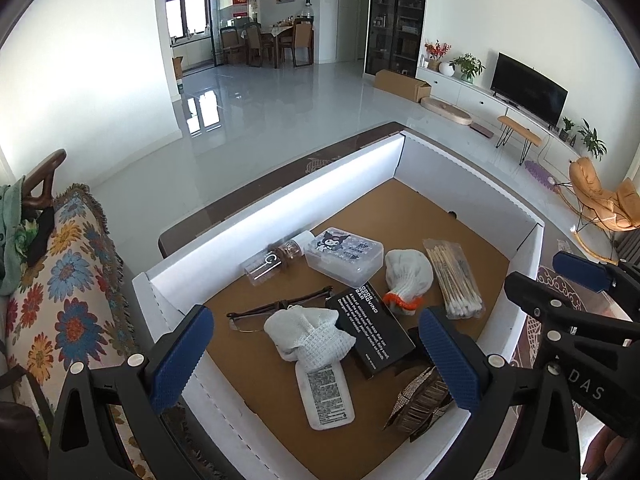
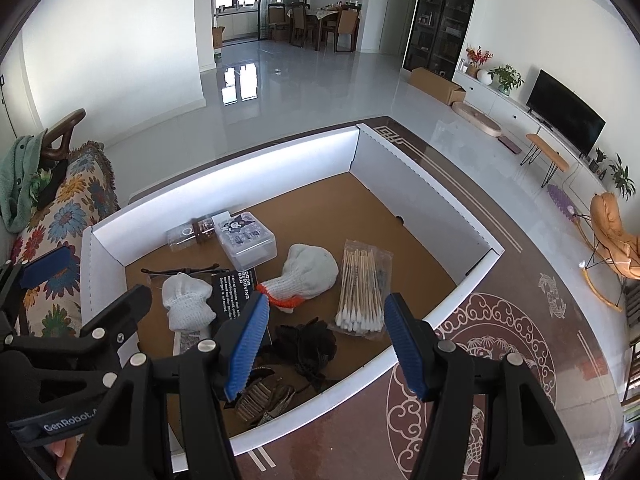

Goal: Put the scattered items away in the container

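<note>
A shallow cardboard box with white walls and a brown corrugated floor sits on a dark brown worktop printed with pale cloud and fish medallions. The scattered items all lie inside it.

Toward the far left wall, a clear plastic bottle lies on its side, long axis running left to right, its amber-filled end beside a clear rectangular case with a cartoon sticker on the lid. Below them, a pair of thin-framed glasses lies folded, stretched left to right. A white waffle-knit mesh pouch is bunched soft over a flat black carton with white print; the carton's long axis slants from upper left to lower right. A flat white sachet with a printed label points away from the pouch toward the near wall. A rolled white knit work glove with an orange cuff points its cuff toward the near left. Right of it, a clear bag of wooden-stemmed cotton swabs lies lengthwise, far to near, cotton tips at the near end. Near the front wall lie a crumpled black fabric piece and a glittering rhinestone hair clip.

The left claw hangs above the near left corner, its ridged blue pads spread wide with nothing between them. The right claw hangs over the near right wall, partly spread and empty.
</note>
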`<move>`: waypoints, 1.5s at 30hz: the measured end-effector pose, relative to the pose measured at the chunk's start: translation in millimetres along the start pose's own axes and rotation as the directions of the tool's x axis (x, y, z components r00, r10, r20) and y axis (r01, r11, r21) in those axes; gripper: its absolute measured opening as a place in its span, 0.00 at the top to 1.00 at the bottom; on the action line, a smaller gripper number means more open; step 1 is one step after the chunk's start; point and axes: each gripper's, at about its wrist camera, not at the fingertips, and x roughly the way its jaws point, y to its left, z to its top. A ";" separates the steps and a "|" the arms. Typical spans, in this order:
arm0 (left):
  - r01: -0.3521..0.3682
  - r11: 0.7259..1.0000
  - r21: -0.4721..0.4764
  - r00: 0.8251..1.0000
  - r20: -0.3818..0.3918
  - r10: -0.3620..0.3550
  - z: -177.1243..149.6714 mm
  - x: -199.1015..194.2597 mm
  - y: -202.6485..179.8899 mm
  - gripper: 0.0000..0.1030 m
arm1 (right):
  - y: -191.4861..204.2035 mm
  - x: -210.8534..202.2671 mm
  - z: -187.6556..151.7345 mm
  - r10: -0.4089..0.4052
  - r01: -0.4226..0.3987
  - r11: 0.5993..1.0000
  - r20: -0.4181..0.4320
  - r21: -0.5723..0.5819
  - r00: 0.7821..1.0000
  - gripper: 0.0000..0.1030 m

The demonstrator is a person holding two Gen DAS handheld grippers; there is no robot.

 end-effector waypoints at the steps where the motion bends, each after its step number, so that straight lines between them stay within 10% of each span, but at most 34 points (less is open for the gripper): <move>1: 0.002 1.000 -0.001 1.000 -0.004 -0.002 -0.8 2.4 0.9 0.00 | 0.1 2.6 -0.5 0.000 0.000 1.000 -0.005 0.000 1.000 0.41; 45: 0.005 1.000 -0.011 1.000 -0.012 -0.006 -0.3 10.9 6.2 0.00 | 10.4 17.4 -0.3 -0.003 0.003 1.000 -0.036 -0.004 0.999 0.41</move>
